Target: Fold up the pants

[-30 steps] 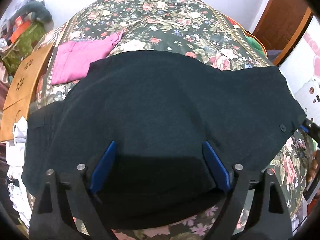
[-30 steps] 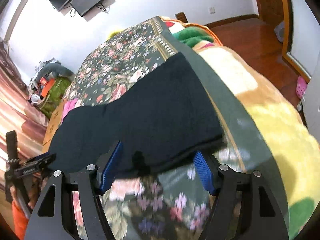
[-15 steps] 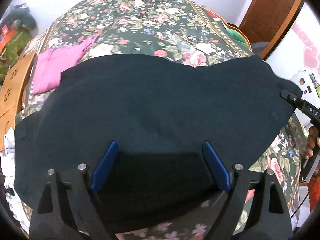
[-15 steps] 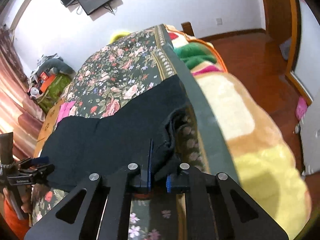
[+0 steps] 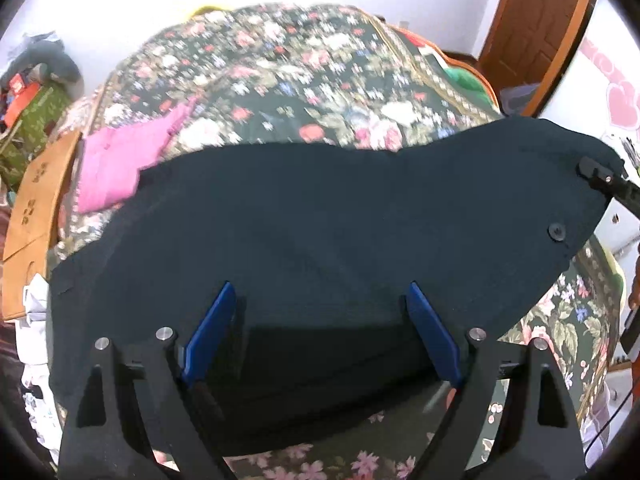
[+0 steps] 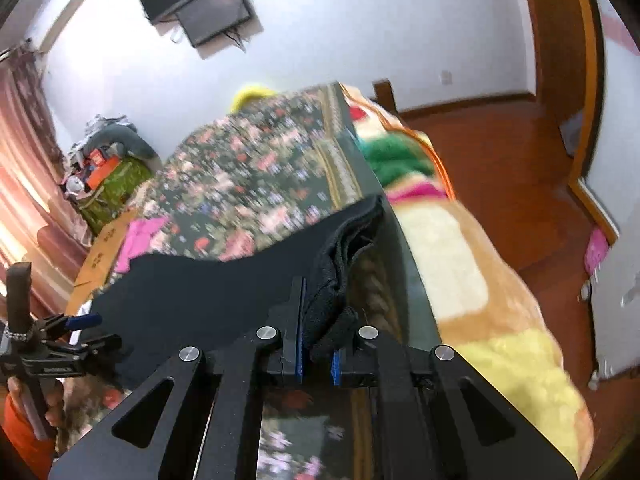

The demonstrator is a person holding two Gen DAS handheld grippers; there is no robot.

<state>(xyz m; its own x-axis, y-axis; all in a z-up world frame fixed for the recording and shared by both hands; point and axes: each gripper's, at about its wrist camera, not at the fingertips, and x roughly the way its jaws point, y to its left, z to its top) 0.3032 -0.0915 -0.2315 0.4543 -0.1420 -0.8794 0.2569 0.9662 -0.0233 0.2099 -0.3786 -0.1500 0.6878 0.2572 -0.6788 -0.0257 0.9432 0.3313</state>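
— Okay, where's your right gripper (image 6: 318,344)?
— Blue pads pinched together on a bunched corner of the dark navy fabric pants (image 6: 208,292), lifted at the right edge of the bed.
— And your left gripper (image 5: 320,336)?
— Blue fingers (image 5: 208,332) spread wide apart, holding nothing, poised over the near part of the pants (image 5: 320,220).
— Where's the garment lying?
— Spread across the dark floral bedspread (image 5: 280,68). Your pink folded cloth (image 5: 120,160) sits just beside its far left edge, with a tan cardboard box (image 5: 38,196) further left.
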